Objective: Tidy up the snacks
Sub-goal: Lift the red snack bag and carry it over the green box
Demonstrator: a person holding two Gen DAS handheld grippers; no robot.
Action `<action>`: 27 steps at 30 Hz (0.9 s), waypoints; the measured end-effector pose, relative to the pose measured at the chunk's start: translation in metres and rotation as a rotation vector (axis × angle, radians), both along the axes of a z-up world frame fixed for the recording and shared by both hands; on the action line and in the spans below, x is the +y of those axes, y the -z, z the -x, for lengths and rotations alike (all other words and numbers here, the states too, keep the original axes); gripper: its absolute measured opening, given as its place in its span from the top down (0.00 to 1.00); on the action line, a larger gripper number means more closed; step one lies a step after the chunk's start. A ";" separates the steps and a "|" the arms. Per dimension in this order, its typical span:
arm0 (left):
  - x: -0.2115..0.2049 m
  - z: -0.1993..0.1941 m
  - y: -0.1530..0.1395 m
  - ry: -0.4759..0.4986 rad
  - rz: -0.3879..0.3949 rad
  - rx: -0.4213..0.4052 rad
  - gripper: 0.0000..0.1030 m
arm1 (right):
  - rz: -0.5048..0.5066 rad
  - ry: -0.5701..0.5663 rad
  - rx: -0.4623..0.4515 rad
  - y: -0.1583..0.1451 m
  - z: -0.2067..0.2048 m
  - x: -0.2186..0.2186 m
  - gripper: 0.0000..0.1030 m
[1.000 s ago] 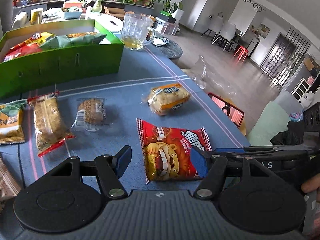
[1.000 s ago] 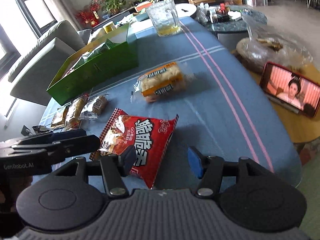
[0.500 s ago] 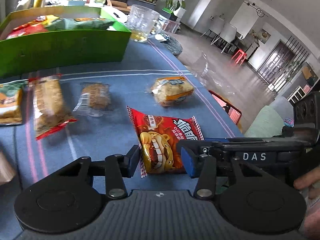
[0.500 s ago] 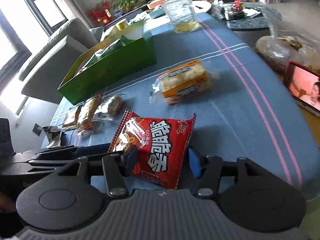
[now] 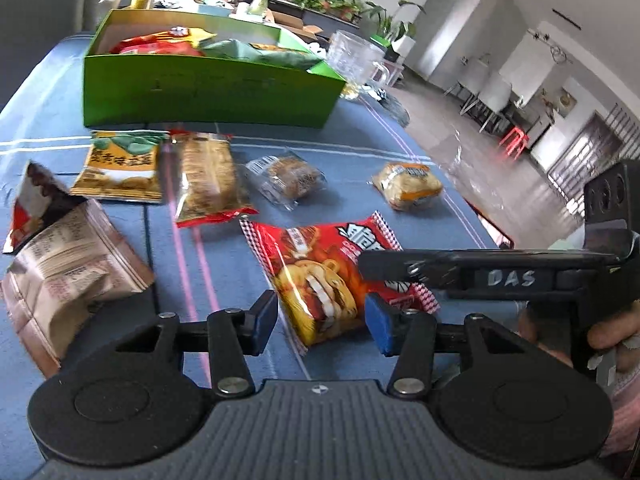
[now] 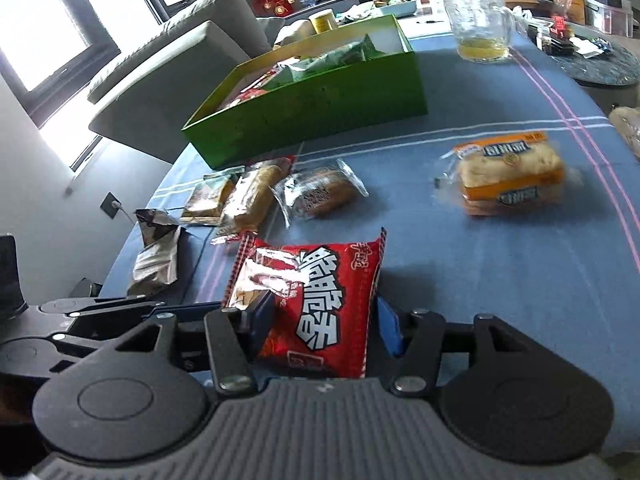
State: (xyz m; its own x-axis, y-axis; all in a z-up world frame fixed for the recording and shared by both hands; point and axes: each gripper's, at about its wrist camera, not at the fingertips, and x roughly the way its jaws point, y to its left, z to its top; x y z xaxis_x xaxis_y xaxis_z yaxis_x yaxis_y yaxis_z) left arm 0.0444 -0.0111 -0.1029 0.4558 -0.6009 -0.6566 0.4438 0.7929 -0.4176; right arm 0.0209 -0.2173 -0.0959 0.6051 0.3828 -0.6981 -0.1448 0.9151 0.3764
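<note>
The blue-clothed worktop [image 6: 500, 264] is carrying everything, and the green box [image 6: 320, 112] is sitting toward its far side with snack bags already lying inside it. Behind the box a glass mug [image 6: 480, 20] is standing with a little yellow liquid in it.

Nearer to me, the red snack bag [image 6: 332, 304] is lying flat on the cloth, and both my claws are crowding around it. My right claw [image 6: 324, 322] is straddling the bag's near end, its blue pads sitting right at either side (whether they are actually pressing, I cannot tell). My left claw [image 5: 320, 316] is standing open around another corner of the same bag [image 5: 320, 276].

Beyond it, the orange-wrapped cake [image 6: 510, 184] is lying apart to the right, while the clear-wrapped pastry [image 6: 320, 196] is resting just beside a long golden bar [image 6: 250, 200].
</note>
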 end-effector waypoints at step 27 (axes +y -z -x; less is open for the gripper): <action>-0.010 -0.014 -0.046 -0.007 -0.017 -0.185 0.50 | 0.023 -0.071 -0.127 -0.042 -0.025 0.017 0.46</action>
